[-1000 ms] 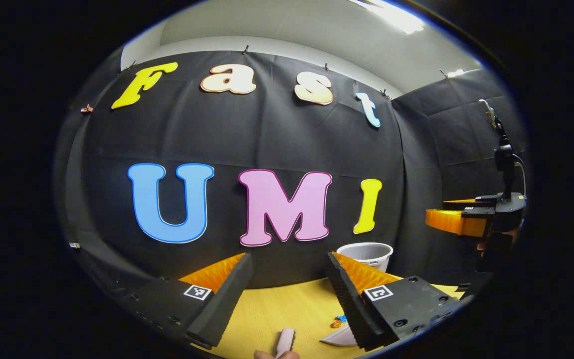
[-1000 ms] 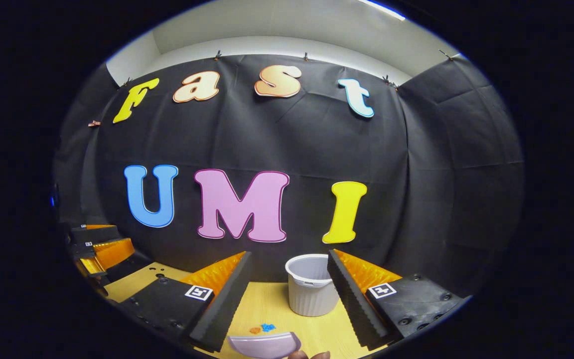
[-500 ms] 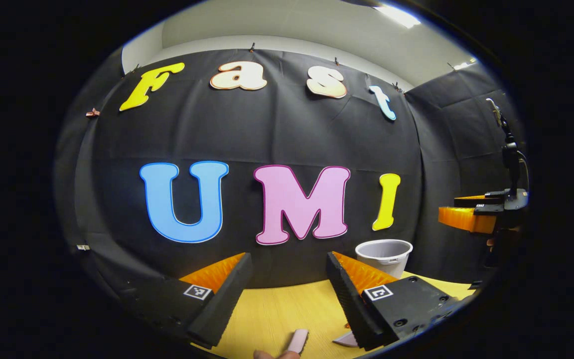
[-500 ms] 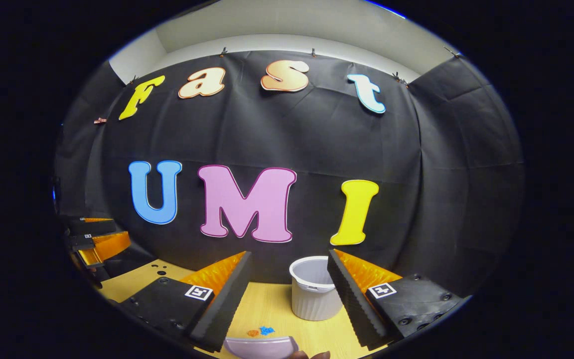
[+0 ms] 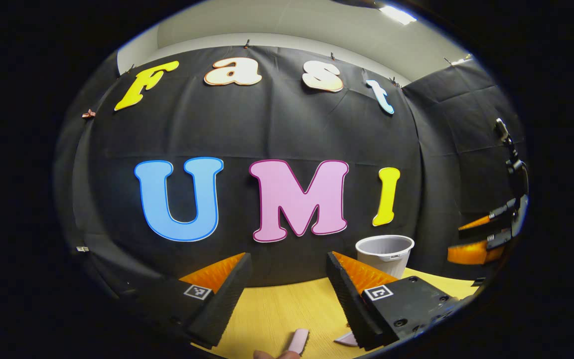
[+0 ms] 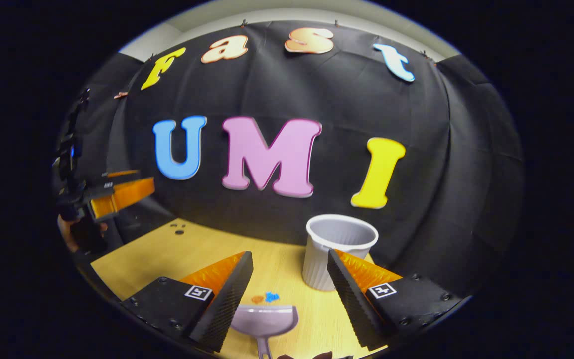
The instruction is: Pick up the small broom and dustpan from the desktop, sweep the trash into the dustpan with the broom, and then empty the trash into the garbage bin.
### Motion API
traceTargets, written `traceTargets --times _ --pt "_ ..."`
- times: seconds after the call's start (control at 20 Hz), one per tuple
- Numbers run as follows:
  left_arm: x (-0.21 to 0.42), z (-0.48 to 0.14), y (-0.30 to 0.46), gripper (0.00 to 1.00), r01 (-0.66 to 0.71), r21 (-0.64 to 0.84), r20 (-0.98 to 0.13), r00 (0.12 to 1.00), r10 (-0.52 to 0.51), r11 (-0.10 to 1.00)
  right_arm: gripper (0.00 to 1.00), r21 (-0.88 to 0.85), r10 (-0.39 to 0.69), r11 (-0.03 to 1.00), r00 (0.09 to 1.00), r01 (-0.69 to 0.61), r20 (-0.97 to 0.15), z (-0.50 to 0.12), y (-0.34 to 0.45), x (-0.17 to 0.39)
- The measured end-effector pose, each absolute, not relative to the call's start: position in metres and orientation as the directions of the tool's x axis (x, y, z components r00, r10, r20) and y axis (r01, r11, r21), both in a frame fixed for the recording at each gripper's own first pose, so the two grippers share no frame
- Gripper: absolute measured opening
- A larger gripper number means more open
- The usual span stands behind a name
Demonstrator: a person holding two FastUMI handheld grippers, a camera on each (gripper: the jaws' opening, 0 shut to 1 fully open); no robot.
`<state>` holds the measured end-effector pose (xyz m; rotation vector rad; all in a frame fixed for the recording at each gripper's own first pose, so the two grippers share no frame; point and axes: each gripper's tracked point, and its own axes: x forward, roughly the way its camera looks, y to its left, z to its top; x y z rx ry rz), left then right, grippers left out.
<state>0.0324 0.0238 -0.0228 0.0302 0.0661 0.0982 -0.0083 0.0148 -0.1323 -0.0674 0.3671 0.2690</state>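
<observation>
Bench: pale wooden bench (image 6: pixel 167 254); 
Dustpan: lilac plastic dustpan (image 6: pixel 265 319) below right claw (image 6: pixel 289 284), handle toward it; 
Claws: both gaping, empty; left claw (image 5: pixel 289 285) likewise.

I count one dustpan (image 6: pixel 265 319) between my right fingers, one garbage bin (image 6: pixel 339 249) beyond the right one, two trash scraps (image 6: pixel 265 298) ahead of the pan, and one pale broom handle (image 5: pixel 298 340) between my left fingers.
</observation>
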Motion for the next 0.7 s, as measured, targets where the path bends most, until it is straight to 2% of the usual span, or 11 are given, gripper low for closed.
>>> traceTargets --times 0.25,0.55,0.7 --pt "0.028 -0.037 0.023 0.95 -0.087 0.022 -0.095 0.992 0.088 0.996 0.96 0.030 0.273 0.946 0.741 -0.323 -0.613 -0.232 0.023 -0.074" --pt "0.011 -0.045 0.034 0.95 -0.117 0.023 -0.122 0.985 0.119 0.993 0.95 0.045 0.244 0.935 0.548 -0.352 -0.800 -0.343 0.020 -0.106" --pt "-0.001 -0.048 0.042 0.95 -0.139 0.039 -0.138 0.980 0.143 0.990 0.95 0.073 0.246 0.932 0.470 -0.356 -0.848 -0.375 0.018 -0.112"
